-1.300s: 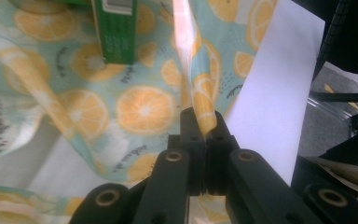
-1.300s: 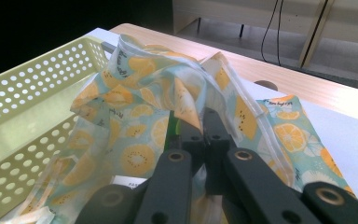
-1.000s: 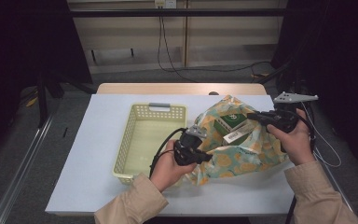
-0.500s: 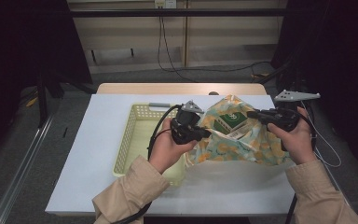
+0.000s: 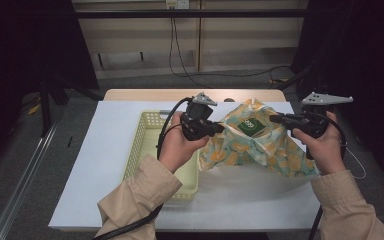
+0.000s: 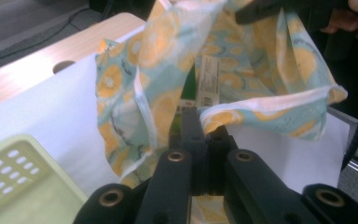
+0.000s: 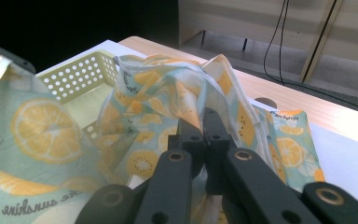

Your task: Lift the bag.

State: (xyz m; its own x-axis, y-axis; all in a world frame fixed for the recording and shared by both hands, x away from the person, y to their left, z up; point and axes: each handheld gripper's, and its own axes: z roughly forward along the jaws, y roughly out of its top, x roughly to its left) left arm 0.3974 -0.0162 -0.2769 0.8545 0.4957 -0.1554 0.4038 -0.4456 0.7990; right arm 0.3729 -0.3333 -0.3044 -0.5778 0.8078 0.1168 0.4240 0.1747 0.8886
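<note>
Both grippers' jaws were clamped on the lemon-print bag: left gripper on its near rim, right gripper on the far rim, holding it open above the table. A green box sat inside; a basket stood just beside.

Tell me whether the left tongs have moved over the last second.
Yes. The left tongs, shut on the lemon-print bag, have risen and gone farther up the table alongside the yellow basket, lifting that edge.
</note>
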